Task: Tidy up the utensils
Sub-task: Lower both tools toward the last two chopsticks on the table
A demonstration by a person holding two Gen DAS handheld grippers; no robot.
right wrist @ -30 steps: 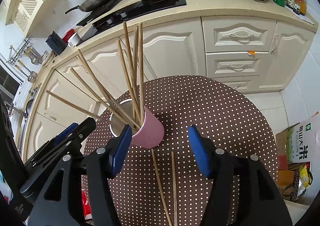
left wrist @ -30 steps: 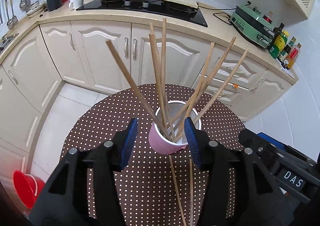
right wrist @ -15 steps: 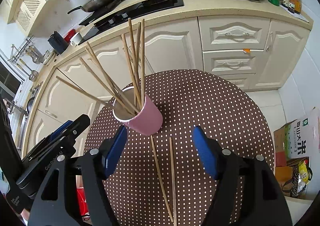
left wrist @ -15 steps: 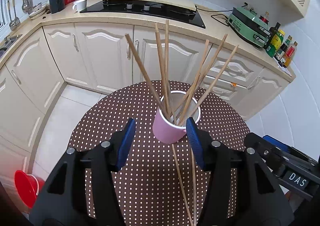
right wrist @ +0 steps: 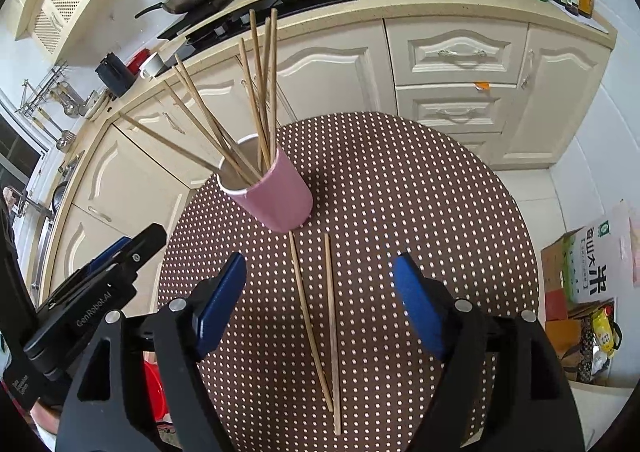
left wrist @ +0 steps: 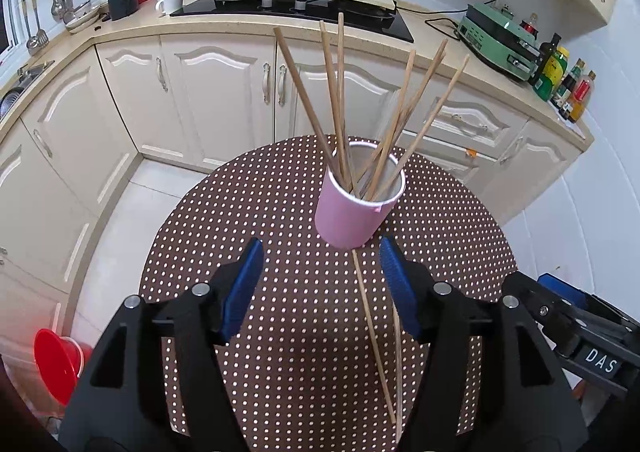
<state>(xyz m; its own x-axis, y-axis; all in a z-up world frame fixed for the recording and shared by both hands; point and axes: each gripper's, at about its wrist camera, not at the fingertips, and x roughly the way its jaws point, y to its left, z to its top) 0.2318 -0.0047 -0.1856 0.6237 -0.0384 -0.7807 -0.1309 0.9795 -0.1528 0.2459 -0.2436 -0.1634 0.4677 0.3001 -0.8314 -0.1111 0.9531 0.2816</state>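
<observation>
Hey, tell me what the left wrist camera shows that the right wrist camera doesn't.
Only the left wrist view shows the red plastic basin on the floor and the right gripper's "DAS" label.

Only the right wrist view shows the cardboard box with green print on the floor and the left gripper from the side.

Both show the pink cylindrical cup holding wooden chopsticks, two loose wooden chopsticks lying on the brown polka-dot round table, and open blue-padded fingers gripping nothing.
</observation>
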